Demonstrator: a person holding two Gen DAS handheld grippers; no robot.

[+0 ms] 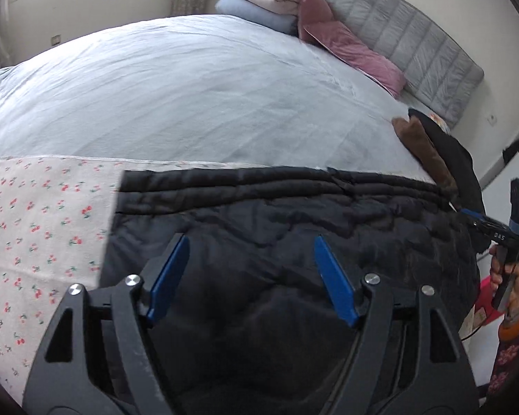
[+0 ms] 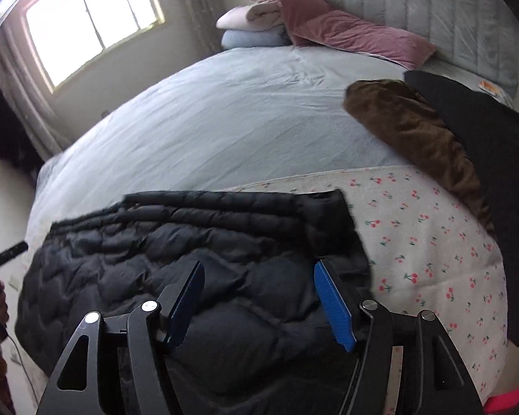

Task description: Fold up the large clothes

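Observation:
A black quilted puffer coat (image 1: 276,235) lies folded flat on a cherry-print cloth (image 1: 41,228) at the near edge of the bed. My left gripper (image 1: 251,242) is open and empty, hovering just above the coat's near part. My right gripper (image 2: 257,269) is also open and empty above the same coat (image 2: 176,238), close to its right edge. The right gripper also shows in the left wrist view (image 1: 494,231), held by a hand at the coat's right end. The cherry-print cloth (image 2: 432,235) extends to the right of the coat.
A brown garment (image 2: 415,131) and a black garment (image 2: 491,159) lie piled at the bed's right side. The pale blue bedcover (image 1: 190,97) spreads beyond. Pink pillows (image 1: 349,48), folded blankets (image 1: 259,3) and a grey headboard (image 1: 415,38) are at the far end. A window (image 2: 93,17) is far left.

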